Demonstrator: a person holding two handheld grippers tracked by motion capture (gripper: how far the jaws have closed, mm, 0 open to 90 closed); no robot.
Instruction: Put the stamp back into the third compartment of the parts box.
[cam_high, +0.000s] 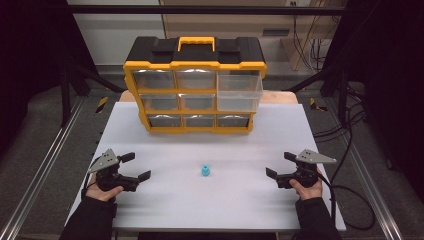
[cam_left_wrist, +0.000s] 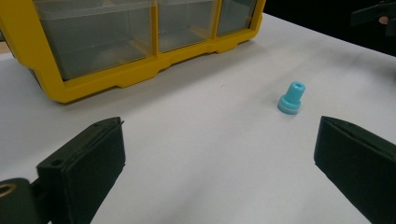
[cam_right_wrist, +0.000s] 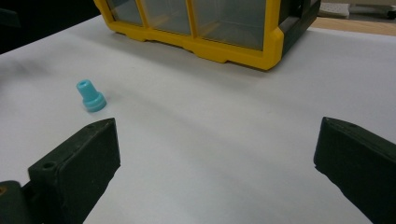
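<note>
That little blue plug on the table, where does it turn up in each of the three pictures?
High view: the blue plug stands at the table's middle, between the two grippers.
Left gripper view: right of centre, beyond the open fingers.
Right gripper view: left side, above the left finger.
Shared landmark: the yellow drawer organizer, behind the plug in all three.

1. We see a small blue stepped plug (cam_high: 206, 171) – standing upright, wide base down, on the white table (cam_high: 240, 200).
2. We see a yellow-and-black drawer organiser (cam_high: 195, 85) behind it – its upper right drawer (cam_high: 240, 93) pulled out.
</note>
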